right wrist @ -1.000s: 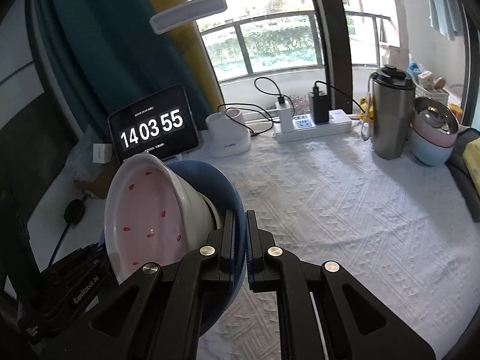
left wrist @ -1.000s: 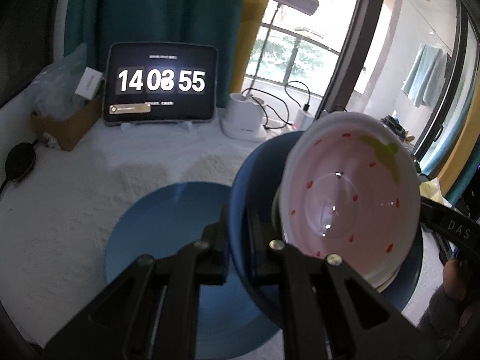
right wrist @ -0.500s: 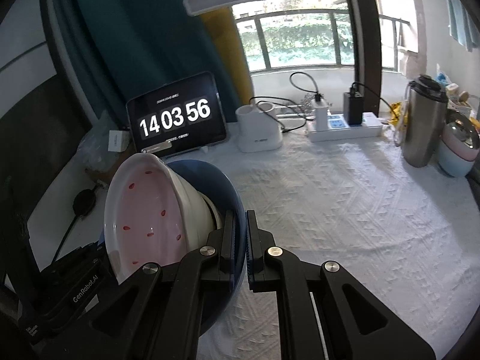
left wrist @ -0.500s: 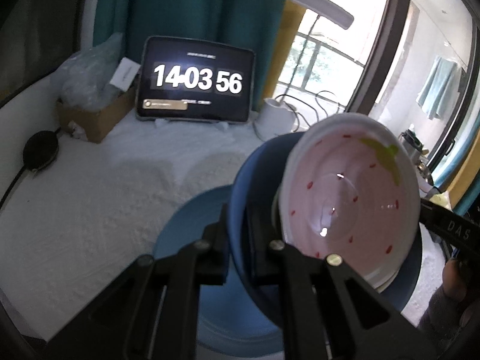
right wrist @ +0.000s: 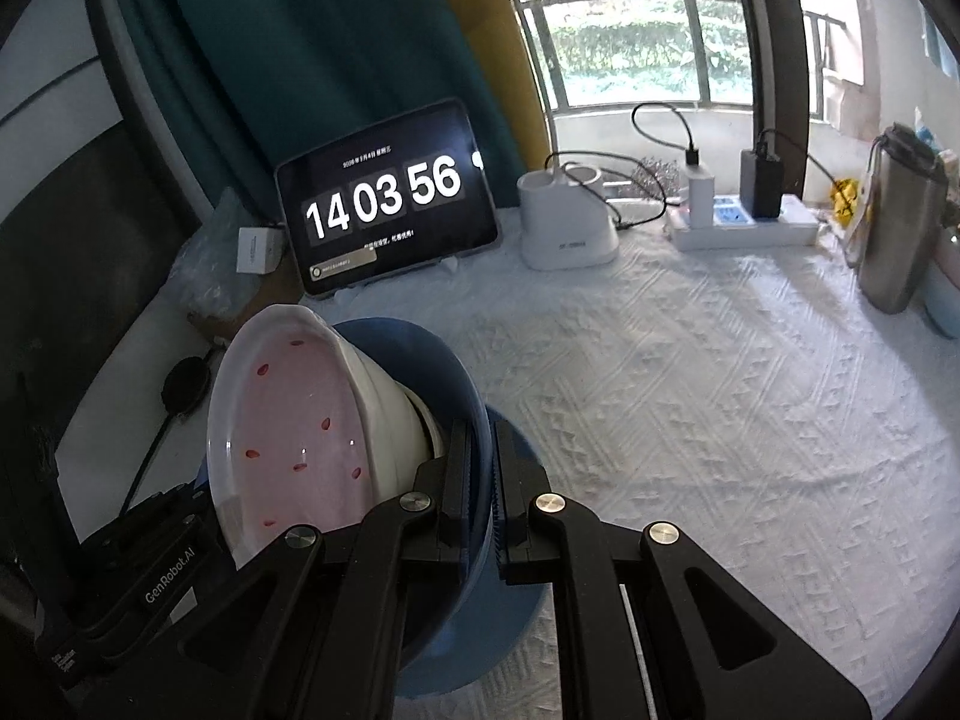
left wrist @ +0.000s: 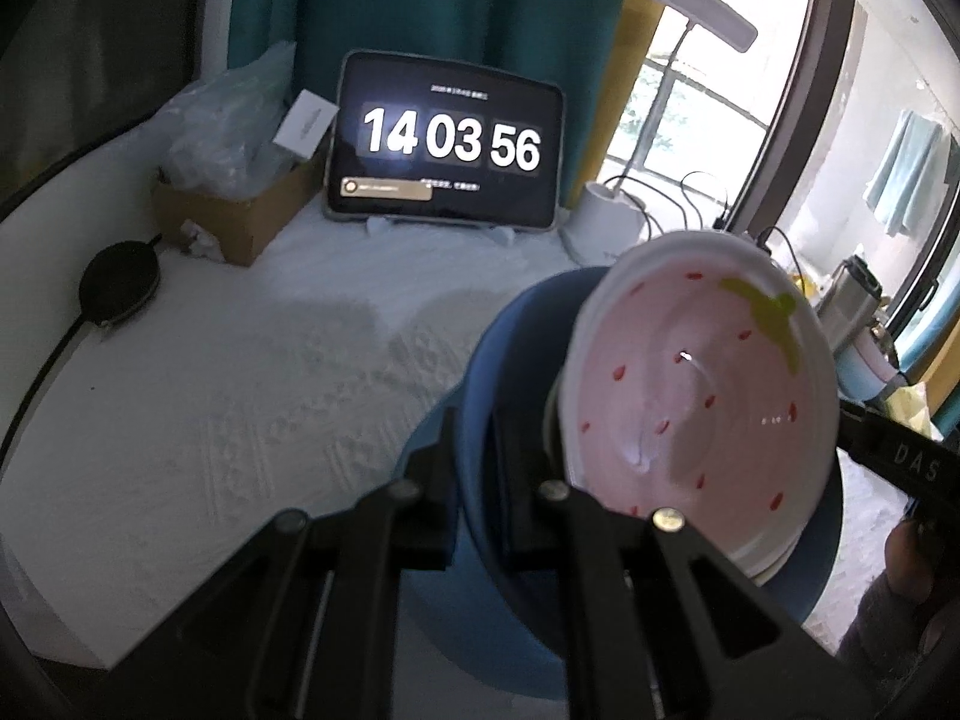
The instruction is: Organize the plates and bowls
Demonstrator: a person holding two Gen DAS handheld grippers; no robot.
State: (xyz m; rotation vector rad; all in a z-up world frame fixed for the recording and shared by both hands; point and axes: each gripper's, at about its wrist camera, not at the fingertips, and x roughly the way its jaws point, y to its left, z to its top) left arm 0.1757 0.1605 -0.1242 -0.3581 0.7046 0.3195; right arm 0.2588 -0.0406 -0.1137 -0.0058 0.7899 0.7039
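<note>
A blue bowl [left wrist: 510, 360], with a white strawberry-patterned bowl [left wrist: 702, 402] nested inside it, is held tilted on edge above a blue plate [right wrist: 510, 630] that lies on the white textured tablecloth [right wrist: 720, 420]. The left gripper [left wrist: 477, 480] is clamped almost fully closed on one side of the blue bowl's rim, and the right gripper [right wrist: 480, 492] pinches the opposite side just as tightly. Behind them a tablet [right wrist: 387, 198] showing a clock stands before the teal curtain [right wrist: 300, 60], a white lamp base [right wrist: 567, 228] beside it.
</note>
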